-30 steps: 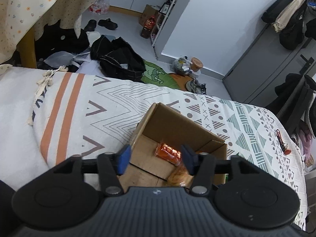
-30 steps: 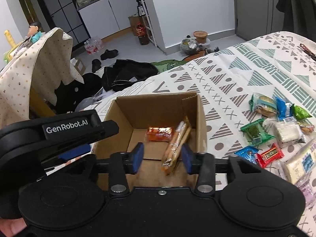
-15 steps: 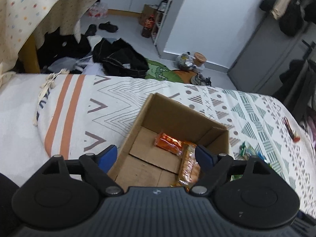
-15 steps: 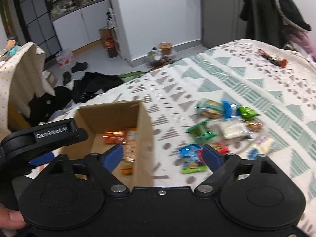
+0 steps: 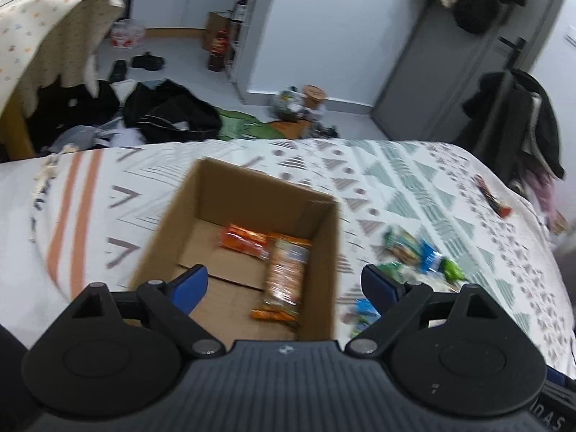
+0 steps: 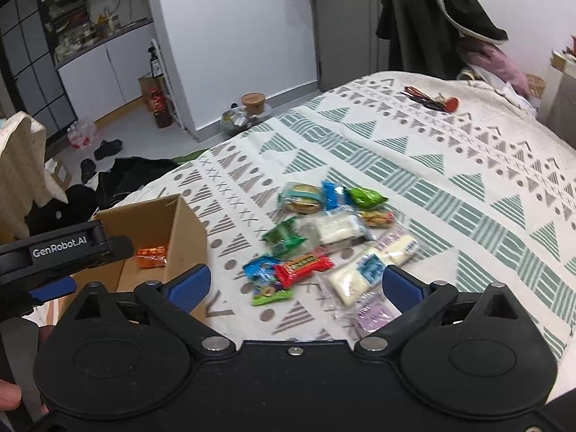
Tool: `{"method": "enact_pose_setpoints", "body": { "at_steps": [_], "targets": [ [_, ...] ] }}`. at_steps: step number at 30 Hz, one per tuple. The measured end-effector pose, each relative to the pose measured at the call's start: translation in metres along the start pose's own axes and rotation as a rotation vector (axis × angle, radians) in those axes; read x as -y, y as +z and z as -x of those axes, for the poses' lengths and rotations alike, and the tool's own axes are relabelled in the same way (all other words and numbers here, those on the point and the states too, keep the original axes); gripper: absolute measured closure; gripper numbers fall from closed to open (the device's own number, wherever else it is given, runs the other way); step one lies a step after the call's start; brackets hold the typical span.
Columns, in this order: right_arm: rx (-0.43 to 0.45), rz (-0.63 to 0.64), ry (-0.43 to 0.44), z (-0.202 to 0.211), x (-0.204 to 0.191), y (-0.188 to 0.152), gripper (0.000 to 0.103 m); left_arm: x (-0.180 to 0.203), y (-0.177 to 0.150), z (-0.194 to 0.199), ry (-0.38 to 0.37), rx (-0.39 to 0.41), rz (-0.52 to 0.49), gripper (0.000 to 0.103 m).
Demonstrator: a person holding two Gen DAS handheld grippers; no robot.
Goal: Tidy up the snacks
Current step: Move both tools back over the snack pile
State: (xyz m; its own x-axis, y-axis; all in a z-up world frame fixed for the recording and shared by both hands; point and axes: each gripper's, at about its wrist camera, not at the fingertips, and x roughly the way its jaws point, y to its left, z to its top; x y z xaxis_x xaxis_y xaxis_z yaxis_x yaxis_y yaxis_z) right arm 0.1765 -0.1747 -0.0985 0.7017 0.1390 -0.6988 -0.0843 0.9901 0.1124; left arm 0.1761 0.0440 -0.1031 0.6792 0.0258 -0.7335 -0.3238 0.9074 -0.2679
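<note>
Inside the cardboard box (image 5: 325,273) lie seemingly 2 orange snack packets (image 5: 286,271); both tongs spread, empty.

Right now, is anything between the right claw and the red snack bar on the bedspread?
Nothing visible blocks it. The open right claw faces the red snack bar directly; a blue packet touches the bar's left end.

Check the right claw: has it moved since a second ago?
Yes. The right claw swung right, away from the cardboard box, and now hangs open over the snack pile on the bed.
</note>
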Motion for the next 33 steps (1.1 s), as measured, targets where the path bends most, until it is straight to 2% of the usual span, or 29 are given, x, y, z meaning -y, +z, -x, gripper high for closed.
{"method": "enact_pose_setpoints", "body": {
  "at_steps": [15,29,33],
  "targets": [
    [0.009,-0.083,-0.026,0.022,0.064,-0.006,0.0,0.048,-0.017,0.011,-0.048,-0.033,-0.126,0.011],
    [-0.013,-0.273,0.025,0.015,0.121,-0.016,0.001,0.093,-0.039,0.008,-0.075,-0.042,-0.193,0.011],
    [-0.04,-0.294,0.04,0.005,0.127,-0.018,0.009,0.1,-0.044,-0.002,-0.081,-0.066,-0.191,0.013]
  ]
}}
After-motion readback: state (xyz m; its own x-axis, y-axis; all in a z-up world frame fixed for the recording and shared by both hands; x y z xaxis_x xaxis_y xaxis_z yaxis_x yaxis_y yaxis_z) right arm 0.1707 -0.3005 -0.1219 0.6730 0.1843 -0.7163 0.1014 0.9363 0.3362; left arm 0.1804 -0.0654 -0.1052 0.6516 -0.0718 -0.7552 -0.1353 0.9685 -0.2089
